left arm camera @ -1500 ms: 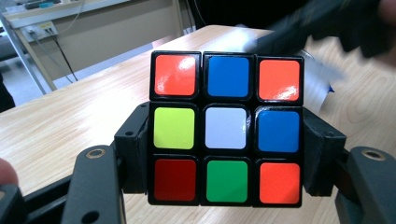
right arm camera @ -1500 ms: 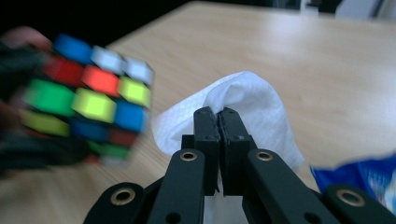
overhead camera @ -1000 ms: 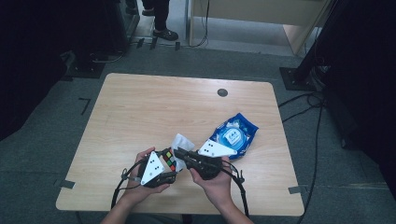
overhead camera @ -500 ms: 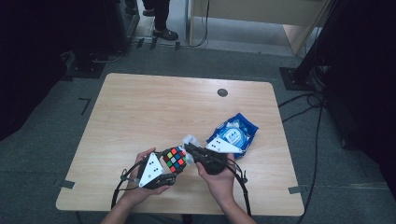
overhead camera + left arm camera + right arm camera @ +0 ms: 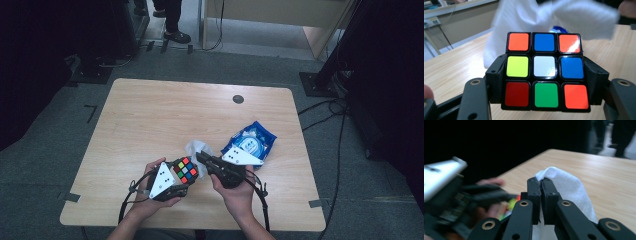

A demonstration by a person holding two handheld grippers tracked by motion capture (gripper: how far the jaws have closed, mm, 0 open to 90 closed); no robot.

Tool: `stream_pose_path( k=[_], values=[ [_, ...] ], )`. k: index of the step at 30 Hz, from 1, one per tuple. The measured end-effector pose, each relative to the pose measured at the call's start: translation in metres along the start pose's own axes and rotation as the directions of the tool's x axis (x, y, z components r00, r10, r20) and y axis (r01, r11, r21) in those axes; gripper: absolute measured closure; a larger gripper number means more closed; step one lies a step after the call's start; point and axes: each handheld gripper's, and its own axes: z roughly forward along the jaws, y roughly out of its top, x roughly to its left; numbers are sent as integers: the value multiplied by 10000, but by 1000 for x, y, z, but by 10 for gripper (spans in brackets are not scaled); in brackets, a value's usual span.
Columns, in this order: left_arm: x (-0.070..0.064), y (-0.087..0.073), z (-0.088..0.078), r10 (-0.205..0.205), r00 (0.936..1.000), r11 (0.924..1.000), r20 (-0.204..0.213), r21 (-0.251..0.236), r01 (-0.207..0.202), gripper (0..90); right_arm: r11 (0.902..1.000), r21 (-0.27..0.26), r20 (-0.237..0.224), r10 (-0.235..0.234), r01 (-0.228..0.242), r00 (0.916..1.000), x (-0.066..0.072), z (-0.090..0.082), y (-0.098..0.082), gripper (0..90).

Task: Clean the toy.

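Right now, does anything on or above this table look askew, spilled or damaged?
Nothing stands out. The puzzle cube sits square between the left gripper fingers, stickers intact. The right gripper pinches a clean white wipe. The blue packet lies unspilled.

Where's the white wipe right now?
The white wipe is pinched in the right gripper, just beyond the puzzle cube held by the left gripper, near the table's front edge.

A light wooden table [image 5: 150,120] with a small dark round cap [image 5: 238,99] near its far edge stands on grey carpet floor [image 5: 45,165]. Black cables [image 5: 340,130] lie at the right. The room's sides are dark.
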Motion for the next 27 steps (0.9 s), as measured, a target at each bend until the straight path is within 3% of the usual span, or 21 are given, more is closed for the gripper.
stream_pose_path(
  k=[2,7,12,18,21,27],
  values=[
    [-2,2,0,52,9999,10000,88,-79,-51,342,9999,-6,-382,-158,158,9991,10,2,1,874],
    [-5,5,-2,102,9997,9997,231,-232,-97,342,9993,203,-272,-306,311,9992,11,7,-6,873],
    [-3,5,-3,34,9997,9995,232,-306,-27,342,9986,3,-157,-524,524,9985,10,7,-9,872],
    [1,9,-10,-217,9993,9972,288,-702,237,342,9995,-174,132,-259,261,9996,4,5,-11,871],
    [2,10,-11,-238,9993,9972,271,-707,257,342,9997,-247,14,38,-38,10000,-2,7,-15,871],
    [2,10,-12,-245,9992,9962,321,-826,270,342,9990,423,319,129,-142,9994,-15,14,-26,867]
  ],
)
